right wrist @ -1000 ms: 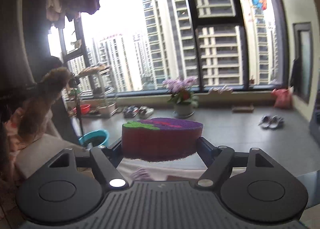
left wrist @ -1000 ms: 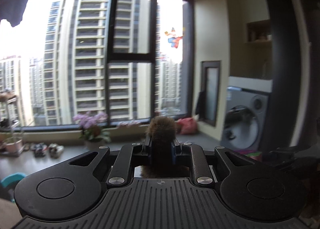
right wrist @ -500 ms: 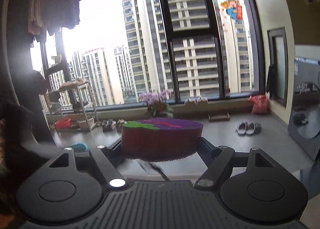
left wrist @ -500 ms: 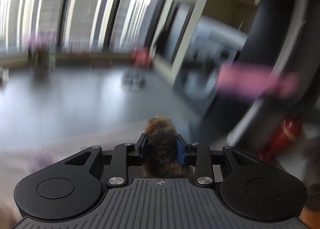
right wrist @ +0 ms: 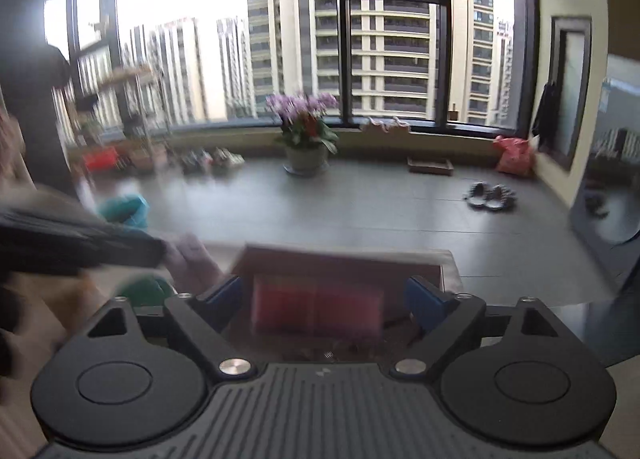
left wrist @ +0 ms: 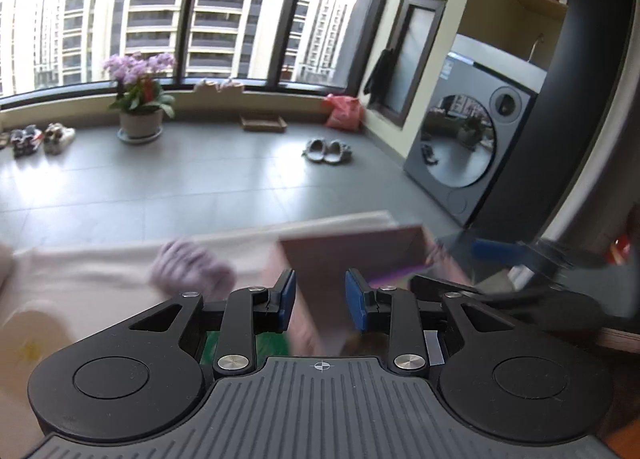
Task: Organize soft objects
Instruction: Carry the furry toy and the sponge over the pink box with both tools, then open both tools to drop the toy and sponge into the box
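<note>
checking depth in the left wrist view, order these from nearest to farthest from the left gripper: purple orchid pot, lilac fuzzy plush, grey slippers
1. Lilac fuzzy plush: just ahead-left of the left gripper, on the cream cloth.
2. Pair of grey slippers: mid-floor, slightly right of centre.
3. Purple orchid in its pale pot: far left, by the window ledge, a little beyond the slippers.
</note>
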`<state>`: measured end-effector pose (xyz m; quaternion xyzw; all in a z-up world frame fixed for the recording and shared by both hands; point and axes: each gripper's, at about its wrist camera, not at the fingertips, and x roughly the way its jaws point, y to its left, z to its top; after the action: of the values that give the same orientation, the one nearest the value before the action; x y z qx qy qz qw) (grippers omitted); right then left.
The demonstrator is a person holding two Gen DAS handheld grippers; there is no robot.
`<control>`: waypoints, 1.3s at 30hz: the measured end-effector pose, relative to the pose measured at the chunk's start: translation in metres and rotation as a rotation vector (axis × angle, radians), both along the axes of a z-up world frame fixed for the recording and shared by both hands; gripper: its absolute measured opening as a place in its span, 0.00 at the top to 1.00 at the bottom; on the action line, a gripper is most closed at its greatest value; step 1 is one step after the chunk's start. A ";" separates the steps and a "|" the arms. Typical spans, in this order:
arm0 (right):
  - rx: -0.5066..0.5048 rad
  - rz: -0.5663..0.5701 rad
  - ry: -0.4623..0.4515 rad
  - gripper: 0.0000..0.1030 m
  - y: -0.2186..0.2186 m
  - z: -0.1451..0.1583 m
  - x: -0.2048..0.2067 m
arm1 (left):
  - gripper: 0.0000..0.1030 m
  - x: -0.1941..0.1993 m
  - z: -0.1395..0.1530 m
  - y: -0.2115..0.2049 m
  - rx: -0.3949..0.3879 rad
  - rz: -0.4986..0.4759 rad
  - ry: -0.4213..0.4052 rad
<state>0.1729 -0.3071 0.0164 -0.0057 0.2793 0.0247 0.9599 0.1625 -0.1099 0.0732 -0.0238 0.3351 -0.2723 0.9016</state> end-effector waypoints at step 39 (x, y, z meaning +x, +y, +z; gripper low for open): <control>-0.006 0.304 0.145 0.07 0.112 -0.083 -0.093 | 0.55 -0.047 -0.078 0.100 0.113 -0.093 0.068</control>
<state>0.0796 -0.1950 -0.0665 -0.0492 0.3437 0.1693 0.9224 0.1154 -0.0096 -0.0051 0.0334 0.3809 -0.2936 0.8761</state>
